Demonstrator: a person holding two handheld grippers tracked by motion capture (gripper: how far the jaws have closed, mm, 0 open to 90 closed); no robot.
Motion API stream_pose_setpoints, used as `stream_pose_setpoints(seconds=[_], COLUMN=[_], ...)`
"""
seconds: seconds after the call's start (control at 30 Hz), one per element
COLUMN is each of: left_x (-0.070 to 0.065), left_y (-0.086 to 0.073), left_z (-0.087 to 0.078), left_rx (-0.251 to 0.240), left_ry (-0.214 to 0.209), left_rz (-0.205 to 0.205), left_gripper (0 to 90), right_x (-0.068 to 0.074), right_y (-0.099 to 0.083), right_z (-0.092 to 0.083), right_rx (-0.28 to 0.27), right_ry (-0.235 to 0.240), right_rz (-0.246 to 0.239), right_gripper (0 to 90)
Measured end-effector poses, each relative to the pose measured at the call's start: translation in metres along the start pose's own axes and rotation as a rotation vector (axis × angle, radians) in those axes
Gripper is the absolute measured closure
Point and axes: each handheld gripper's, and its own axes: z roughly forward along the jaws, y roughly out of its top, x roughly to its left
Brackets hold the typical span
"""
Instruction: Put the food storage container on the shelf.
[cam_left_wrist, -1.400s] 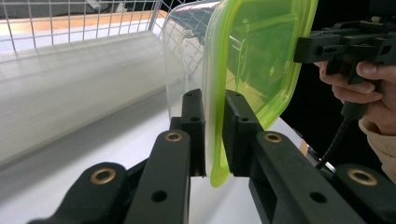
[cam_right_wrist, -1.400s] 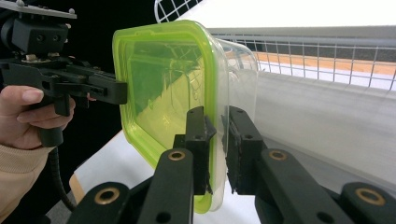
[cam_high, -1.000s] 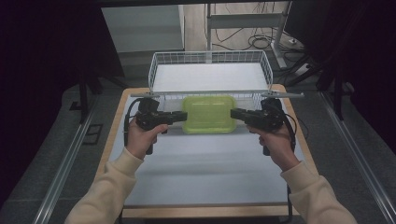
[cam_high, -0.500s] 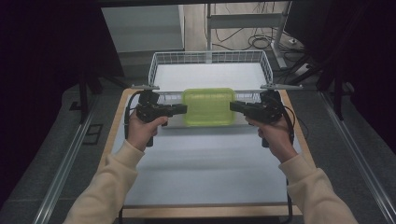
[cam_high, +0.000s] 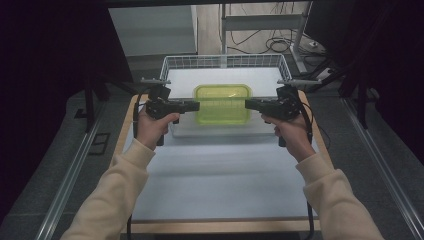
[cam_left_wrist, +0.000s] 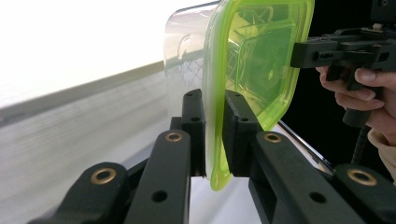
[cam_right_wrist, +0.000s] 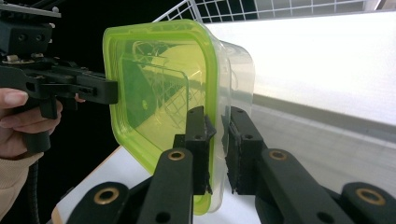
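High view: the left hand-held gripper (cam_high: 192, 106) and right hand-held gripper (cam_high: 250, 104) each clamp one short end of a lidded green food container (cam_high: 223, 103), held in the air over the near rim of a white wire basket (cam_high: 175, 62) at the far end of the bench (cam_high: 215, 180). If one hand leads the other, the box could twist out of a grip or catch its base on the basket wire

Left gripper view: the jaws pinch only the thin lip of the green lid (cam_left_wrist: 261, 60) beside the clear tub (cam_left_wrist: 187, 56); so small a bite may slip, or pull the lid off

Right gripper view: the same edge grip on lid (cam_right_wrist: 159, 79) and tub (cam_right_wrist: 236, 70)

No brand, label or writing can be read in any view
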Motion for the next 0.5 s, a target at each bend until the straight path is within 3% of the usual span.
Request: stream_pose_setpoints(seconds=[0.33, 0.5], left_x=[0.012, 0.023], left_y=[0.023, 0.036], left_z=[0.003, 0.01], left_rx=[-0.005, 0.0], left_ry=[0.013, 0.003], left_rz=[0.001, -0.03], left_gripper=[80.2, 80.2], right_x=[-0.003, -0.013], right_y=[0.02, 0.033], right_z=[0.009, 0.017], right_rx=[-0.018, -0.023], right_ry=[-0.024, -0.034], right_rz=[-0.002, 0.026], right_gripper=[80.2, 80.1])
